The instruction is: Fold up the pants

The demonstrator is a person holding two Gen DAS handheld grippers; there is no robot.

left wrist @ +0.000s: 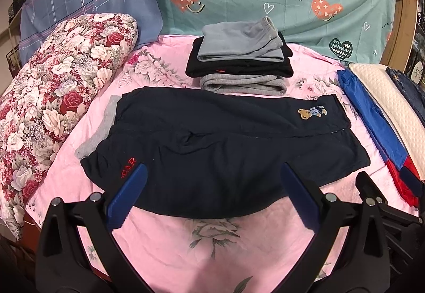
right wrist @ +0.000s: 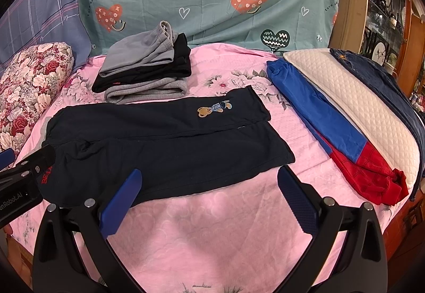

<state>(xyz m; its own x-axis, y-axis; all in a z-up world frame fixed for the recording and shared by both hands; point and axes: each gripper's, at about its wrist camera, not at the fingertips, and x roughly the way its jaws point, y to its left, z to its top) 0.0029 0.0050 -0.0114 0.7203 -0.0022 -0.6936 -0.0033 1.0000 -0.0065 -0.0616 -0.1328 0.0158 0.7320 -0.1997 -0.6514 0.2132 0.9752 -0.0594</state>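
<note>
The dark navy pants (left wrist: 212,139) lie flat on the pink floral bedsheet (left wrist: 212,240), already doubled leg over leg, with the grey waistband at the left, the bear patch (left wrist: 312,113) toward the far right, and the red lettering (left wrist: 128,166) at the near left edge. The left gripper (left wrist: 212,194) hangs over the near edge of the pants with its blue fingers spread wide and nothing between them; the right gripper (right wrist: 209,200) is likewise wide apart and empty, poised just near of the leg end. The lengthwise fold looks done, so the crosswise fold seems to be next: each gripper would need to pinch a corner of one end and carry it across onto the other end. Beyond the pants sits a stack of folded clothes (left wrist: 240,62), and blue-and-red pants (right wrist: 332,133) wait at the right beside a white quilted pillow (right wrist: 353,104).
</note>
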